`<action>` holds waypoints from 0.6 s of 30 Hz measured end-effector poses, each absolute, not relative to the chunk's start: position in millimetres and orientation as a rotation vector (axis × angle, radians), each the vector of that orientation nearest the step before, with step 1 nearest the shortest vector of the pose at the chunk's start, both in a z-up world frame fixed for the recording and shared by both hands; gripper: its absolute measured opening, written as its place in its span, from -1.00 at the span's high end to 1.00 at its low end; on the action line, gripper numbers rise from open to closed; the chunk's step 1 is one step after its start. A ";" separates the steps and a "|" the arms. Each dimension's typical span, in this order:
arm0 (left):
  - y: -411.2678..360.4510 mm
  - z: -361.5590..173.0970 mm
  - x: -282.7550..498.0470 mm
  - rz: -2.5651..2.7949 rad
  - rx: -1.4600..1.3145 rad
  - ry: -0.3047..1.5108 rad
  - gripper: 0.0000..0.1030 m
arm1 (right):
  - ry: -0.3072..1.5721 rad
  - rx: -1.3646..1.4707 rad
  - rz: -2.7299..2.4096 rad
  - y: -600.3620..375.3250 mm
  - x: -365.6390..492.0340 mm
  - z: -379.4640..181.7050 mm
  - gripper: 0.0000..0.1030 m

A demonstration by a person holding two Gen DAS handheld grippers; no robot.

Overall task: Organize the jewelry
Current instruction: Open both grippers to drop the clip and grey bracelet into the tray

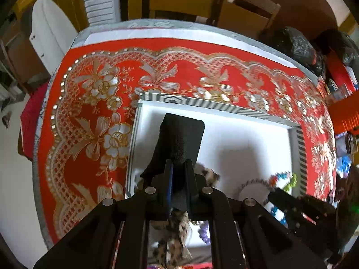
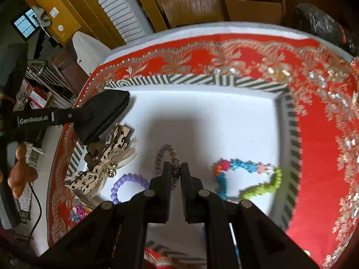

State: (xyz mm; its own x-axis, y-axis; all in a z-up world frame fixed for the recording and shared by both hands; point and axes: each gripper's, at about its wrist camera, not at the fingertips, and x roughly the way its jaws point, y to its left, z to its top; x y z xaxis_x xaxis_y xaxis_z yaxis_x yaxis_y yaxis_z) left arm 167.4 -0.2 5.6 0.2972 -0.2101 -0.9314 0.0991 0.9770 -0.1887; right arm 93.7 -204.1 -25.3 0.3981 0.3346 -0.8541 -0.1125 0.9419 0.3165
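Right gripper point(image 2: 176, 174) clamped on braided bracelet point(image 2: 167, 157) over white tray point(image 2: 224, 116), left gripper point(image 1: 178, 179) pinching leopard-print bow point(image 2: 105, 157); risk: bracelet's thin, may slip and land on bead strands point(image 2: 246, 174).

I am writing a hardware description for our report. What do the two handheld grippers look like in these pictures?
Both are matte black. The right gripper has two flat parallel fingers on angular linkage arms with round silver pivot pins. The left gripper has the same frame, with fuzzy black fabric covering its fingers and a blue strip inside. Its side carries white lettering, and a black cable hangs below the handle.
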 end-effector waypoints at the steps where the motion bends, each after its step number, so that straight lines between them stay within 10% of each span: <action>1: 2.1 1.9 170.1 -0.195 -0.110 1.260 1.00 | 1.129 0.223 0.285 -202.6 95.8 -28.1 0.84; 9: 6.5 -14.6 183.6 -0.131 -0.119 1.270 1.00 | 1.147 0.188 0.255 -196.2 105.1 -47.1 0.80; 13: 7.3 -11.4 181.5 -0.119 -0.127 1.259 1.00 | 1.104 0.149 0.247 -196.0 98.0 -34.9 0.11; 18: 8.7 6.7 169.2 -0.122 -0.120 1.229 0.76 | 1.077 0.181 0.269 -200.9 83.4 -14.1 0.11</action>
